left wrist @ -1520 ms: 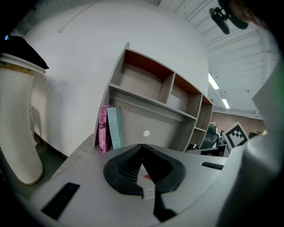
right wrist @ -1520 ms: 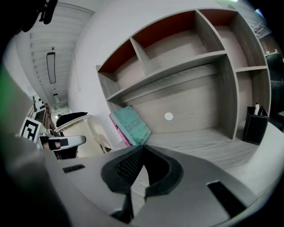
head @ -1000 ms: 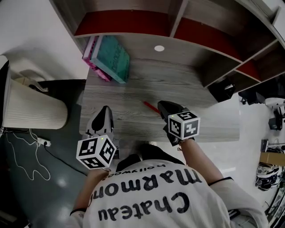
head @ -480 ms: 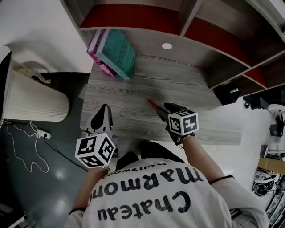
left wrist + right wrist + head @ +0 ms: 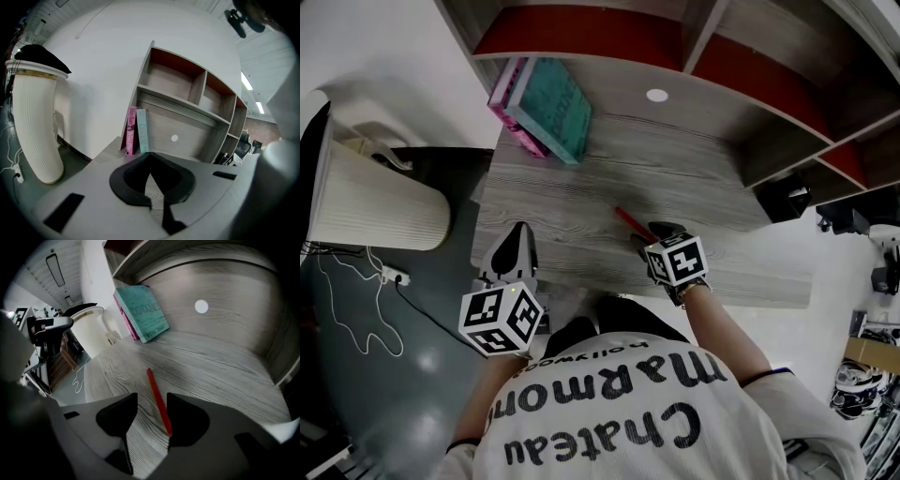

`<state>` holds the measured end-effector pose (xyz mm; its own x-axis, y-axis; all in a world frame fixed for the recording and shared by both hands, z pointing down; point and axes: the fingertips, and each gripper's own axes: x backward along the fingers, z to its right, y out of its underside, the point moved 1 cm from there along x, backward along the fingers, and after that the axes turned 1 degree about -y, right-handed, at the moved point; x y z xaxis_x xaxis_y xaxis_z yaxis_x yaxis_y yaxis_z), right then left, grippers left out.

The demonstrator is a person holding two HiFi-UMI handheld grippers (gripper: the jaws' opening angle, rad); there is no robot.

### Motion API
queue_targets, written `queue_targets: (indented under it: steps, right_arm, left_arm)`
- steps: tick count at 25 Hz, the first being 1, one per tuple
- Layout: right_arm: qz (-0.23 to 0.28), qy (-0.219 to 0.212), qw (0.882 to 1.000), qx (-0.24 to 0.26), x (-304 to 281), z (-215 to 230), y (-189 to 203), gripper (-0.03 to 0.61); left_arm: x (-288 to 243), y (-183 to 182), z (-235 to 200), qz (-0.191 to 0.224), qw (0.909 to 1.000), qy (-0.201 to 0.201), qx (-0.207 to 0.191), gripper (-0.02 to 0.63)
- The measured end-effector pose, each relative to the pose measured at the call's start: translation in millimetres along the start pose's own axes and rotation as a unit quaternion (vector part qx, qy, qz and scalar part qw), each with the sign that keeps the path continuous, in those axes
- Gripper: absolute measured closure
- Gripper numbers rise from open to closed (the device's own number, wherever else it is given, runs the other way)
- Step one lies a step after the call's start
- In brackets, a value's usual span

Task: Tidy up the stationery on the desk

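Red pen [image 5: 153, 385] lies between right gripper's [image 5: 151, 401] just-opened fingers [image 5: 187, 418].

Head view is underexposed and flat: the desk [image 5: 694, 187] reads dull grey with only soft, diffuse shadows, and the shelf [image 5: 581, 33] recesses sink into deep shade. Both gripper views are brighter, lit from overhead by ceiling strip lights [image 5: 259, 108], with black vignetting at the corners and strong barrel distortion bowing the shelf edges. The body of the left gripper [image 5: 150, 157] nearest the lens is out of focus.
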<state>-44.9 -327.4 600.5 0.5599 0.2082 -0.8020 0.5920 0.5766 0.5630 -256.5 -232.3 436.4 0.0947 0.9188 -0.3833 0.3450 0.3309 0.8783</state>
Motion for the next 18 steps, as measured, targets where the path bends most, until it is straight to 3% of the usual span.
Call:
queue_targets:
  steps: [12, 18]
  right_arm:
    - [-0.027, 0.021, 0.999, 0.014, -8.2, 5.0, 19.4, 0.377]
    - [-0.042, 0.055, 0.997, 0.037, -8.5, 11.7, 19.2, 0.443]
  left_arm:
    - [8.7, 1.9, 0.7, -0.001, 1.0000, -0.008, -0.005, 0.603]
    - [14.7, -0.8, -3.9, 0.005, 0.9999, -0.016, -0.003, 0.603]
